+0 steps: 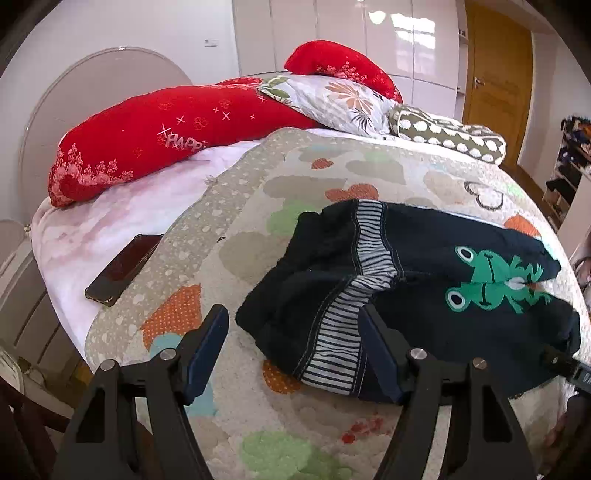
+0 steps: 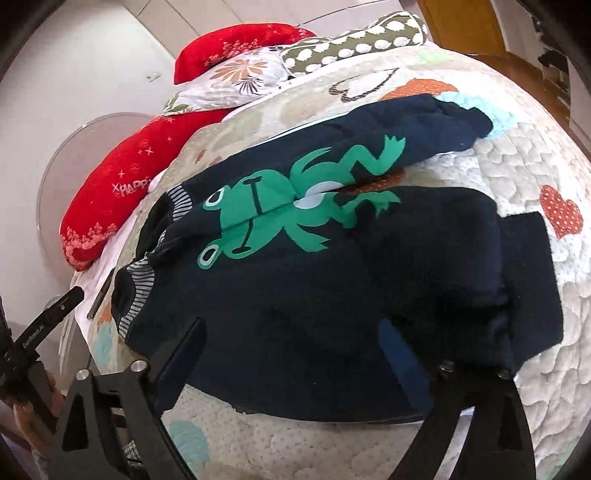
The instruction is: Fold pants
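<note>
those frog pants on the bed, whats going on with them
A person with a gripper in each hand is folding the dark frog pants on the quilt. Both the left gripper and the right gripper are open above the fabric, gripping nothing. The pants lie flat, legs side by side, striped waistband bunched.

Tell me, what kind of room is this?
Most likely a home bedroom: a bed with a quilt, pillows by a rounded headboard, and glossy wardrobe doors behind.
</note>
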`<state>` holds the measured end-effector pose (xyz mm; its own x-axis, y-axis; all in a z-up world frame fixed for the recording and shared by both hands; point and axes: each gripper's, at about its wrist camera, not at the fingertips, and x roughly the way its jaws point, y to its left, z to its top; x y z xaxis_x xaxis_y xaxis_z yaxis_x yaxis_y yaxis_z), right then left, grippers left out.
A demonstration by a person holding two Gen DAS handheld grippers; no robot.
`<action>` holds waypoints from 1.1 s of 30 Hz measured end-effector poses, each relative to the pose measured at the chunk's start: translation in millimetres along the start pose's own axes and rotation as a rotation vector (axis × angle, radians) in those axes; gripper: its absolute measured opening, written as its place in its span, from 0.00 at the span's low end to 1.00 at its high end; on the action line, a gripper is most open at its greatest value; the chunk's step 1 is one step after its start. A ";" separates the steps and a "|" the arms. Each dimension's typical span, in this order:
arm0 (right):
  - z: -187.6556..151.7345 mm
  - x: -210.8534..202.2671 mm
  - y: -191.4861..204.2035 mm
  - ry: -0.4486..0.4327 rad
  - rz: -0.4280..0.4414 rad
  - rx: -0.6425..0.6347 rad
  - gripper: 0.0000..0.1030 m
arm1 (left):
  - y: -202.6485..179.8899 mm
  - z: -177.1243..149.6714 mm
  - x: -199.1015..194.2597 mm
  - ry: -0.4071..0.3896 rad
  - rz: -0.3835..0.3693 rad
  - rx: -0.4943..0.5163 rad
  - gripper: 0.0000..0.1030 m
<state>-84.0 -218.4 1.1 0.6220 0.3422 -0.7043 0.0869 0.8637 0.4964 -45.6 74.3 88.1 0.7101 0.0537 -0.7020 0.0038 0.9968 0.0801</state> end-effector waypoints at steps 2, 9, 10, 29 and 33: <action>1.7 0.7 -1.5 0.000 0.031 0.016 0.99 | -4.7 -0.6 0.0 0.002 0.005 0.016 0.69; 2.5 2.5 -2.1 -0.005 0.033 0.050 0.99 | -12.9 -1.4 3.6 0.028 -0.014 0.029 0.69; 2.5 1.8 -2.8 -0.008 0.040 0.049 0.99 | -13.7 -1.7 4.0 0.033 -0.019 0.027 0.69; 0.4 -7.2 9.8 0.024 -0.043 -0.097 0.85 | -13.9 38.0 -29.5 -0.162 -0.081 0.006 0.81; 14.1 -38.0 12.3 0.003 -0.016 -0.141 0.85 | -13.9 59.5 -14.6 -0.077 -0.220 0.029 0.81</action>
<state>-95.5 -226.0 41.1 0.6189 0.3292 -0.7132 -0.0138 0.9123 0.4092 -14.1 56.2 139.3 0.7413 -0.1707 -0.6491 0.1841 0.9817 -0.0480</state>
